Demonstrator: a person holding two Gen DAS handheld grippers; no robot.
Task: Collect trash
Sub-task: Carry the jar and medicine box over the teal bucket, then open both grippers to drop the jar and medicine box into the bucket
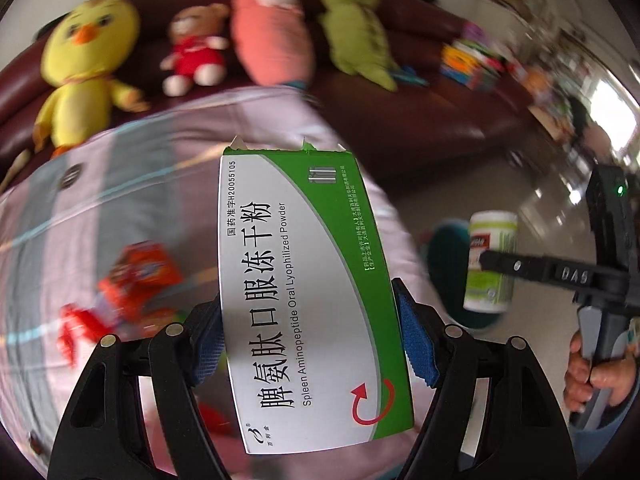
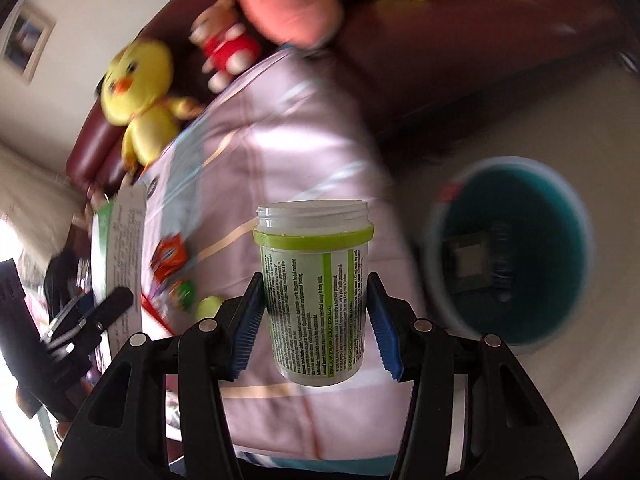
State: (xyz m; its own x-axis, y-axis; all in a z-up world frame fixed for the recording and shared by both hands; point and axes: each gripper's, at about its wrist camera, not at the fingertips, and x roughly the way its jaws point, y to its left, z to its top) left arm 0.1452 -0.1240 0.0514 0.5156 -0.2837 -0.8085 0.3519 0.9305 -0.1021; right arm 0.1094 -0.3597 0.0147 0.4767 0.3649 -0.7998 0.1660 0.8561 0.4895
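Between the blue pads of the left gripper sits a green-and-white medicine box, clamped across its width, torn flap end pointing away from the camera. Right gripper is clenched on a lidless white bottle with green label, mouth pointing away, pads pressing its sides. Both items are held clear of the surface, probably so they can be carried over to the teal bin, which stands on the pale floor just right of the bottle in the right wrist view; something boxy already lies at its bottom. Neither item is over the bin mouth yet, judging by the angle.

More trash remains on the pink patterned cloth: an orange-red packet, small wrappers, and a green round thing, too blurred to name. Behind the cloth a dark red leather sofa carries plush toys: yellow chick, small bear in red, pink cushion toy, green one. Glossy tile floor, bright window glare at the right.
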